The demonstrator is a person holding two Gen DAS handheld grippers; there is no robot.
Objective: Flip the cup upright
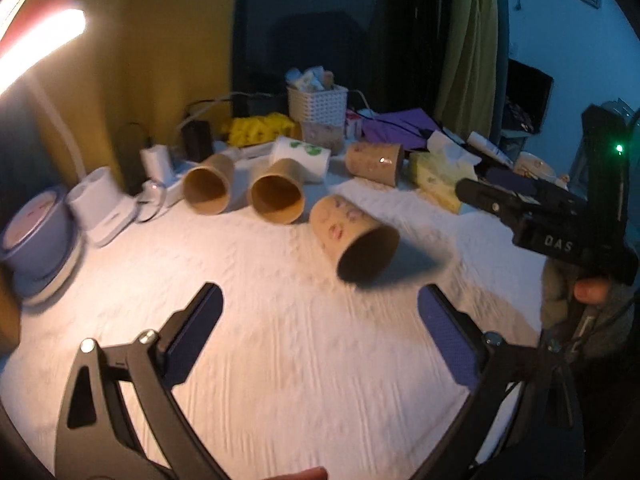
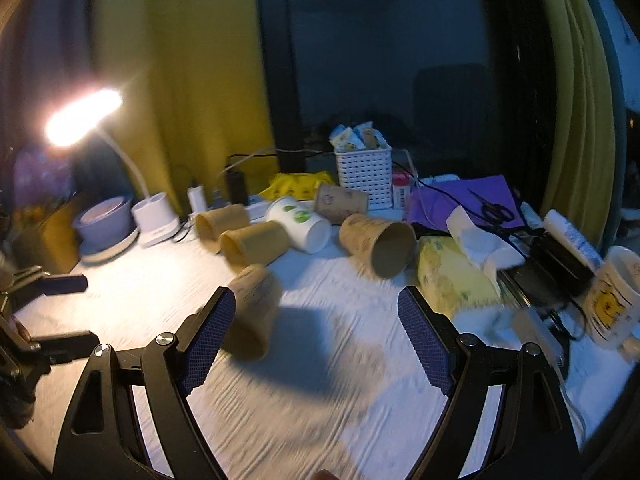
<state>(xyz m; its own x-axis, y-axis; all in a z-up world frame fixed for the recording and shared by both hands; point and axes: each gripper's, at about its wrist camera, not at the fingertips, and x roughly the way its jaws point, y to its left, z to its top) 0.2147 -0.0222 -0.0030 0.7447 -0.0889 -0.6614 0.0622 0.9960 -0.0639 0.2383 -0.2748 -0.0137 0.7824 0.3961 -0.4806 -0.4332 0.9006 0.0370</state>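
A brown paper cup with pink prints lies on its side on the white tablecloth, mouth toward me; it also shows in the right wrist view, just beyond my right gripper's left finger. My left gripper is open and empty, a little short of the cup. My right gripper is open and empty; it shows in the left wrist view at the right. Several other cups lie on their sides farther back: two plain brown, one white, one printed.
A lit desk lamp with white base and a purple bowl stand at the left. A white basket, tissue box, purple cloth, scissors, cables and a mug crowd the back and right.
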